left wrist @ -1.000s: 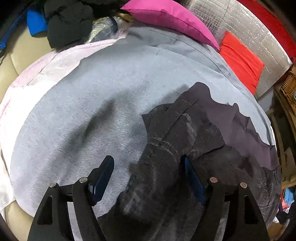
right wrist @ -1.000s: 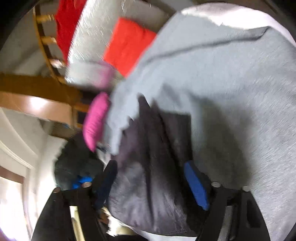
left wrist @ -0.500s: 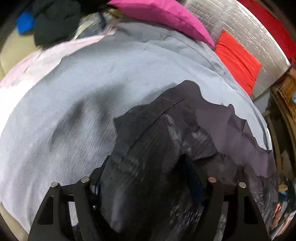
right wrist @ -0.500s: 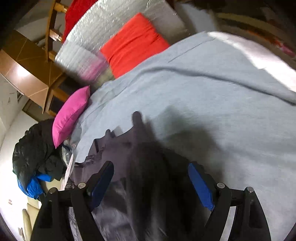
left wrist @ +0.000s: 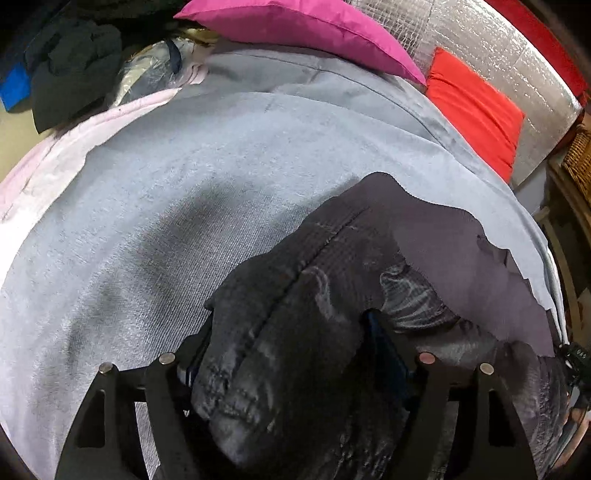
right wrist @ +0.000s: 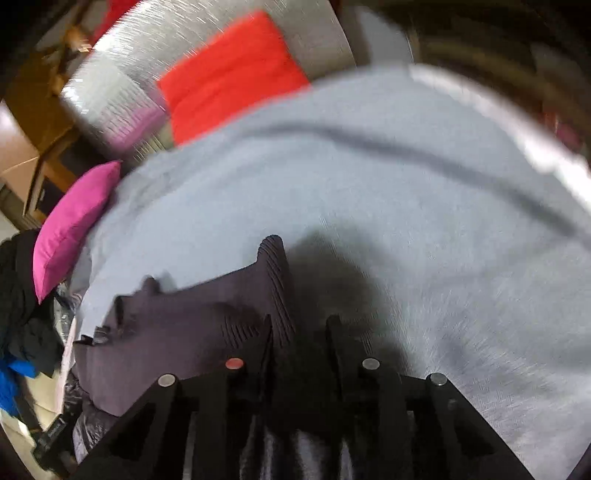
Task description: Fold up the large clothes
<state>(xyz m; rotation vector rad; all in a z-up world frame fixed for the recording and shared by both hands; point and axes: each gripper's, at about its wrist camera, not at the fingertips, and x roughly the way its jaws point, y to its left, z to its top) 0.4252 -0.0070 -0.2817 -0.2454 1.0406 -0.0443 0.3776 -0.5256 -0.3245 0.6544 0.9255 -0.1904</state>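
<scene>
From the left wrist, the left gripper (left wrist: 288,354) stands spread wide with a thick bunch of the dark garment (left wrist: 369,266) filling the gap between its fingers (whether they press it I cannot tell), on the grey sheet (left wrist: 184,192) with a pink pillow (left wrist: 295,33) far off. From the right wrist, blurred, the right gripper (right wrist: 299,332) is clenched on the dark garment (right wrist: 192,325), which lies near and to the left on the grey sheet (right wrist: 406,221), a red cushion (right wrist: 232,70) beyond

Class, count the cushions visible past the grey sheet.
2. The pink cushion lies at the far edge of the grey sheet; the red cushion leans against silver padding beside it. Others may be hidden.
</scene>
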